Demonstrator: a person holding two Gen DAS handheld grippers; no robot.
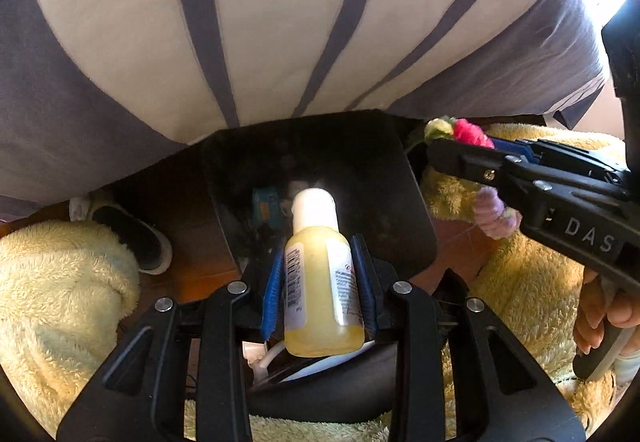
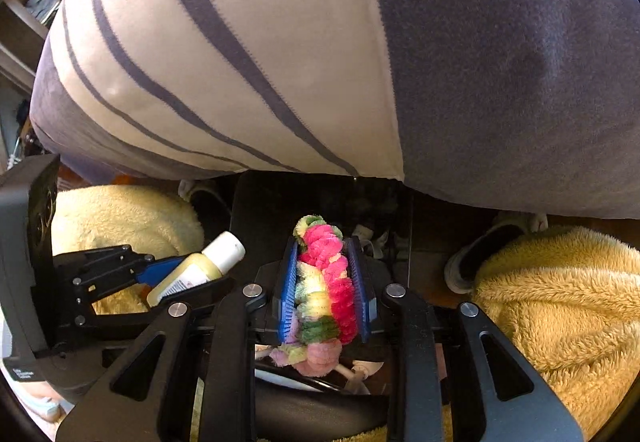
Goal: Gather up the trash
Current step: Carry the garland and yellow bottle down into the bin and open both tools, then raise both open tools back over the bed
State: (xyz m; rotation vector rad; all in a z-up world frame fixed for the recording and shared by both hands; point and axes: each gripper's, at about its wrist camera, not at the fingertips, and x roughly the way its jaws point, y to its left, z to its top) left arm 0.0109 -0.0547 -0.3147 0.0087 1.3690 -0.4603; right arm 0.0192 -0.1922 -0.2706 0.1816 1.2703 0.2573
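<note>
My left gripper is shut on a small yellow bottle with a white cap, held over a black trash bin. The bottle also shows in the right wrist view. My right gripper is shut on a fuzzy pink, yellow and green chenille bundle, also above the bin. In the left wrist view the right gripper comes in from the right with the bundle at its tip. Some scraps lie inside the bin.
A grey and cream striped garment hangs overhead, close to both grippers. Fluffy yellow trouser legs and slippers flank the bin on a wooden floor. Shelves stand at far left in the right wrist view.
</note>
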